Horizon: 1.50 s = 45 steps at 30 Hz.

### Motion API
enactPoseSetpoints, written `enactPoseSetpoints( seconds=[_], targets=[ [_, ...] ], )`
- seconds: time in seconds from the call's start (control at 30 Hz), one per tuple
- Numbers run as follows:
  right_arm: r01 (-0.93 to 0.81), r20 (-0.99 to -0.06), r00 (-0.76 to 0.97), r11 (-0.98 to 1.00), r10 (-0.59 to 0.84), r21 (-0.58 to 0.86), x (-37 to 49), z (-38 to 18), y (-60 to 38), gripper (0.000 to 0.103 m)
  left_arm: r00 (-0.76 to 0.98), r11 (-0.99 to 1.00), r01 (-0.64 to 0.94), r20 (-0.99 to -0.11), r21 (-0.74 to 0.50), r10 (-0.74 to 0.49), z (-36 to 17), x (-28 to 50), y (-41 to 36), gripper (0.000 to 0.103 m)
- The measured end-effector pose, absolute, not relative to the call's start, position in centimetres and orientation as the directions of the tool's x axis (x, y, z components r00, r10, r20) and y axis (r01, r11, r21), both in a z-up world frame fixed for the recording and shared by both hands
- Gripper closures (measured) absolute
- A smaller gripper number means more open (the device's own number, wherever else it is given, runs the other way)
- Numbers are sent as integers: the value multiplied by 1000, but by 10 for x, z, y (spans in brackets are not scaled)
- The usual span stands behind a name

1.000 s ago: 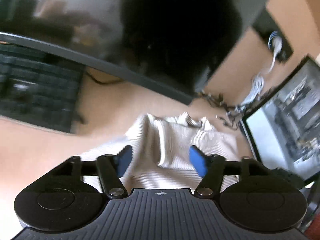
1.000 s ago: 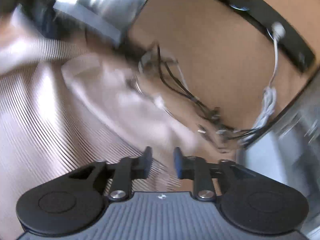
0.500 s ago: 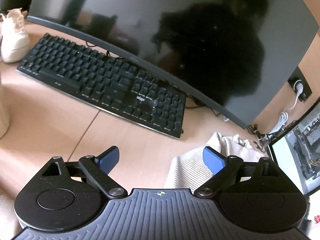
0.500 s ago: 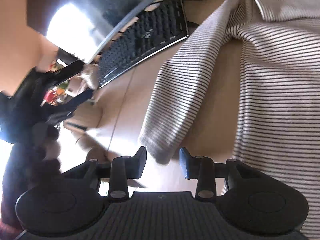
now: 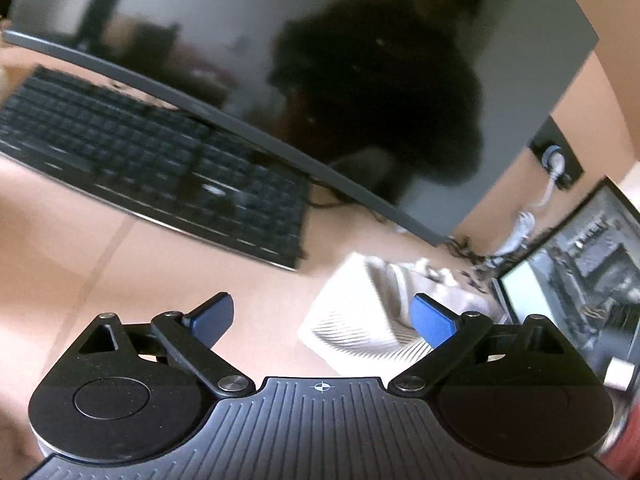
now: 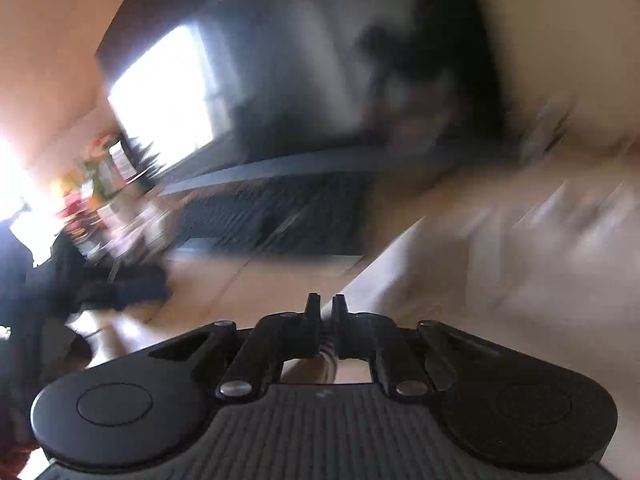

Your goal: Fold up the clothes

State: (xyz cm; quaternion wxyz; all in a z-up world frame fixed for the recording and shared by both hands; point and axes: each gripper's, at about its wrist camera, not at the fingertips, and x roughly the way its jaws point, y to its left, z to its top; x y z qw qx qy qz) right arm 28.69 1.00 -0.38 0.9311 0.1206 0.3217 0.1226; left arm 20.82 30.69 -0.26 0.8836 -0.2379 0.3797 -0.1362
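Striped garment lies bunched on the table; I see left gripper fingers spread wide, empty; right gripper fingers pinch striped cloth.

Showing on the desk: one striped garment, one black keyboard, one curved dark monitor, one second screen sitting at the right, one white cable, two grippers working: left gripper, right gripper.
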Motion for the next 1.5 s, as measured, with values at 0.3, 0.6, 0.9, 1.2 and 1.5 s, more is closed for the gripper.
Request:
enactPoseSetpoints(
  seconds=[0.3,0.6,0.9,1.2,1.5],
  targets=[
    [84,-646,746,940,161,331,269,21,-113,86,562,792,163,-604,-589,-565,-31,239,217,3],
    [202,-549,397,514,736,834,263,-120,-46,76,614,826,79,-625,-559,-482,-24,256,207,2],
    [-271,-519,555,731,650,626,291,-51,-15,99,701,833,9,-590,-554,-400,-12,246,215,2],
    [-96,-503,823,937,264,336,300,27,-174,99,660,776,126,-532,-618,-530,-22,275,152,0],
    [96,-687,719,964,105,248,327,-52,-207,99,519,800,151,-643,-580,-564,-68,309,92,0]
  ],
)
